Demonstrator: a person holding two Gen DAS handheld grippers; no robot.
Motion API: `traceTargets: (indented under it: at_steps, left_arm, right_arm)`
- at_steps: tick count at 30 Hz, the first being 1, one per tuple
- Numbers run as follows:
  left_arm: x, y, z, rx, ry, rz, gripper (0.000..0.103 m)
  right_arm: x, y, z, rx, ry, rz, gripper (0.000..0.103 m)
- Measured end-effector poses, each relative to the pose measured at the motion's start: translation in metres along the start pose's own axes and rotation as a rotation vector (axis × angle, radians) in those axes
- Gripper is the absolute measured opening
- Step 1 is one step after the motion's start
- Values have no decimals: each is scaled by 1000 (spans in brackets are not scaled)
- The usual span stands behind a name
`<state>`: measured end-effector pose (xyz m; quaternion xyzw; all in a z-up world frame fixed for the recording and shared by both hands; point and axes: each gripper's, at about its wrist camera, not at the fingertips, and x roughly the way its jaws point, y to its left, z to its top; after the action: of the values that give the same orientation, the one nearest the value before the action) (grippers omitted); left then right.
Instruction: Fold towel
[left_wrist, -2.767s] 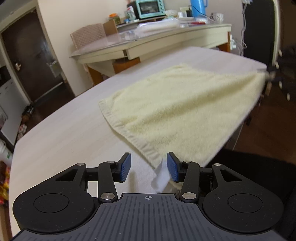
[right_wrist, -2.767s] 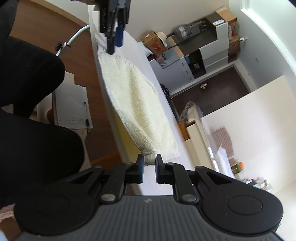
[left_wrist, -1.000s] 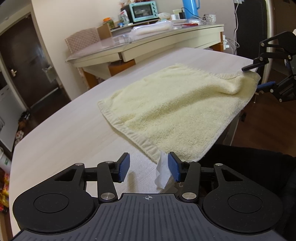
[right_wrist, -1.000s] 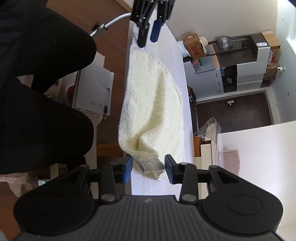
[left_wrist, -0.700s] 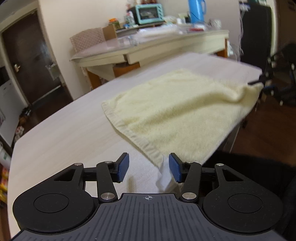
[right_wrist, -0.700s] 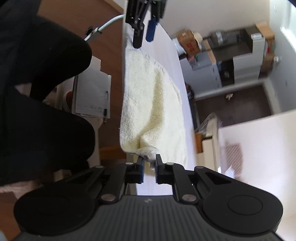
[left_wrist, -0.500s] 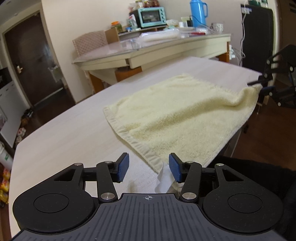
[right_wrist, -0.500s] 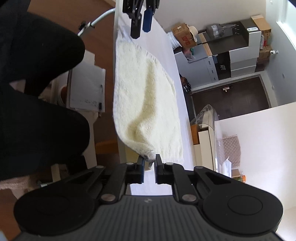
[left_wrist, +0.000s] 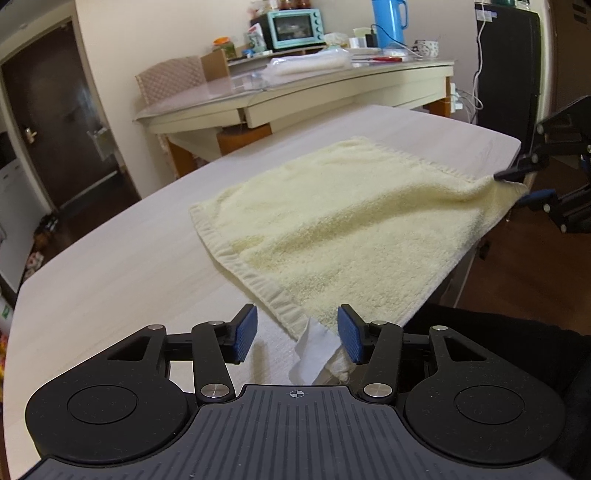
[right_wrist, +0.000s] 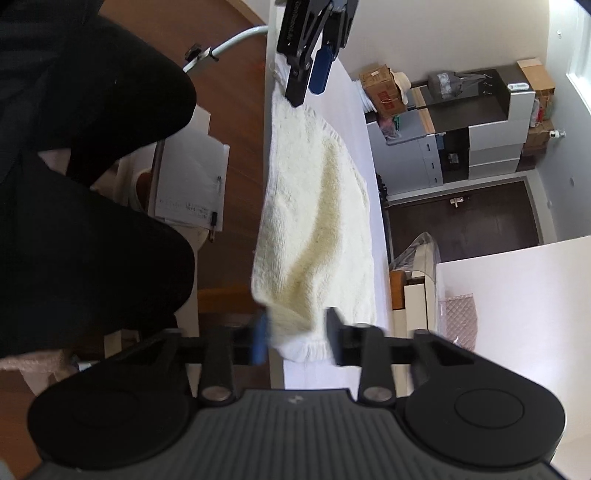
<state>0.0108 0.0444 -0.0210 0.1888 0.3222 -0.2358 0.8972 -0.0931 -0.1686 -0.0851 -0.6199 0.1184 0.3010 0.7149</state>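
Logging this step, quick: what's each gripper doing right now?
Left gripper: open, towel corner between its jaws, not pinched.
Right gripper: open, blurred, jaws either side of the other corner.

My left gripper (left_wrist: 293, 325) tilts down at the near edge. Its blue pads (left_wrist: 245, 334) stand well apart, closed on nothing, with a corner of the towel (left_wrist: 351, 229) lying loose between them. My right gripper (right_wrist: 295, 332) is off to the far right, also angled down. Its jaws show blurred and apart, with the other near corner between them. My black-clad legs (right_wrist: 92, 221) are beside it.
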Motion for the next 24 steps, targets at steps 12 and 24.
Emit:
traceTargets:
  at_steps: [12, 24]
  left_arm:
    - [-15, -4, -2, 95, 68, 23, 53]
    - [-12, 2, -2, 104, 67, 54, 53]
  right_arm:
    - [-11, -36, 3, 13, -53, -62, 8]
    - [6, -74, 15, -143, -82, -97, 8]
